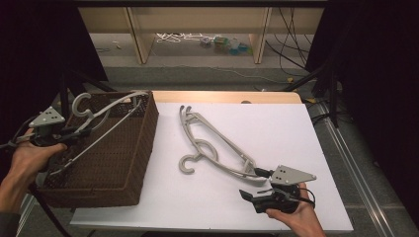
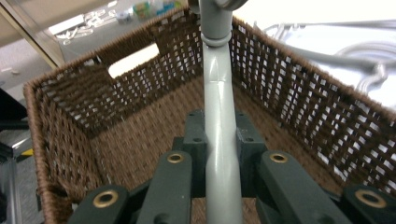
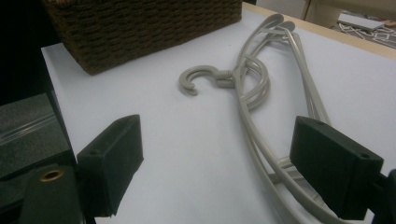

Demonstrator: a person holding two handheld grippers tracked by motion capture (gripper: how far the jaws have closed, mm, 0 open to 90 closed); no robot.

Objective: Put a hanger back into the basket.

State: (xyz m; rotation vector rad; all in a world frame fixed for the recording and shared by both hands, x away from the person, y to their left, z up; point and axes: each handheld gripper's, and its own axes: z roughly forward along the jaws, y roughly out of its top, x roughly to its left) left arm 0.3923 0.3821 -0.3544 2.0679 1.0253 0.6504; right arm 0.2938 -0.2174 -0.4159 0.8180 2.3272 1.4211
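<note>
White and matte, the surface point(image 1: 296, 128) carries everything. Nearest, at its front right, the right hand-held gripper point(image 1: 257, 185) rests low in a hand point(image 1: 296, 215), its blocky black jaws set wide apart with nothing between them. In the right gripper view the jaw tips frame the near end of the hangers point(image 3: 261, 116) without closing on them; whether the right tip touches the plastic is hard to tell.

These hangers point(image 1: 212, 145) are smooth grey plastic, thin curved bars stacked one on another, lying flat in the middle of the surface. One hook point(image 1: 188, 165) curls open toward the front. How many are in the stack cannot be made out.

To the left stands the basket point(image 1: 143, 148), dark brown wicker, rectangular, open-weave at the walls with a slot handle point(image 2: 133, 59) in the far end. Its front left corner is cut off by the forearm.

Over its left rim the left hand-held gripper point(image 1: 74, 132) is clamped on a held hanger point(image 1: 106, 121), the jaws pressed to either side of the grey bar point(image 2: 219, 140). That one lies tilted across the basket's opening, its hook point(image 1: 81, 104) raised above the far left corner. Its lower end sinks into the basket's shadow.

Beyond, a pale wood frame point(image 1: 138, 34) stands on the floor, with blurred small items behind.
</note>
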